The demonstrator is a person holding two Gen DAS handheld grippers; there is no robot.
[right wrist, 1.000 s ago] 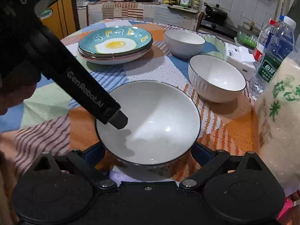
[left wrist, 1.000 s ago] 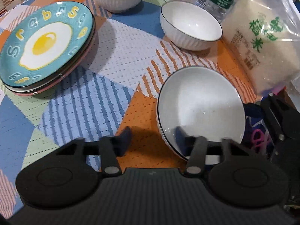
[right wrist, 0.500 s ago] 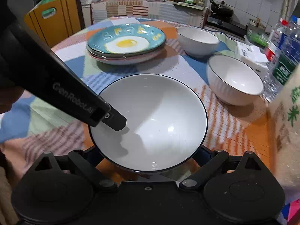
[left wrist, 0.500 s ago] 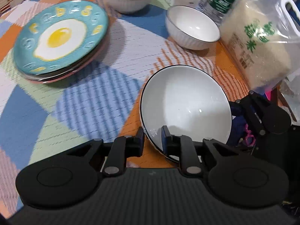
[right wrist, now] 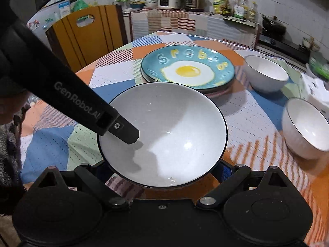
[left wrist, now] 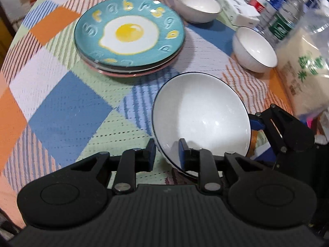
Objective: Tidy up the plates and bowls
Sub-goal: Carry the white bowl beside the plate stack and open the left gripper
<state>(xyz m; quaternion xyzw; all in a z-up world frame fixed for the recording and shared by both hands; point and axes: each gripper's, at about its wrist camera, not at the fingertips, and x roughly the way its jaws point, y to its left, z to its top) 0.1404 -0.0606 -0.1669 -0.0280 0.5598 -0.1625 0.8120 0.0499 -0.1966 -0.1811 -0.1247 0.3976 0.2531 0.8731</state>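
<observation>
A wide white bowl with a dark rim [left wrist: 202, 115] [right wrist: 164, 131] is held above the table. My left gripper [left wrist: 167, 152] is shut on its near rim, one finger inside and one outside. My right gripper [right wrist: 162, 168] sits under the bowl with its fingers wide apart on either side; whether they touch the bowl is hidden. A stack of plates topped by a teal fried-egg plate [left wrist: 129, 35] [right wrist: 188, 70] lies beyond. Two smaller white bowls [left wrist: 197, 6] [left wrist: 255, 49] stand to the right.
A bag of rice [left wrist: 304, 68], water bottles [left wrist: 281, 18] and a white box [left wrist: 242, 10] crowd the table's right side. The checked tablecloth [left wrist: 61, 103] covers the table. A wooden chair [right wrist: 86, 35] stands behind on the left.
The bowl has been lifted and carried left toward the plate stack, with my left gripper shut on its rim. The right gripper has moved along under it.
</observation>
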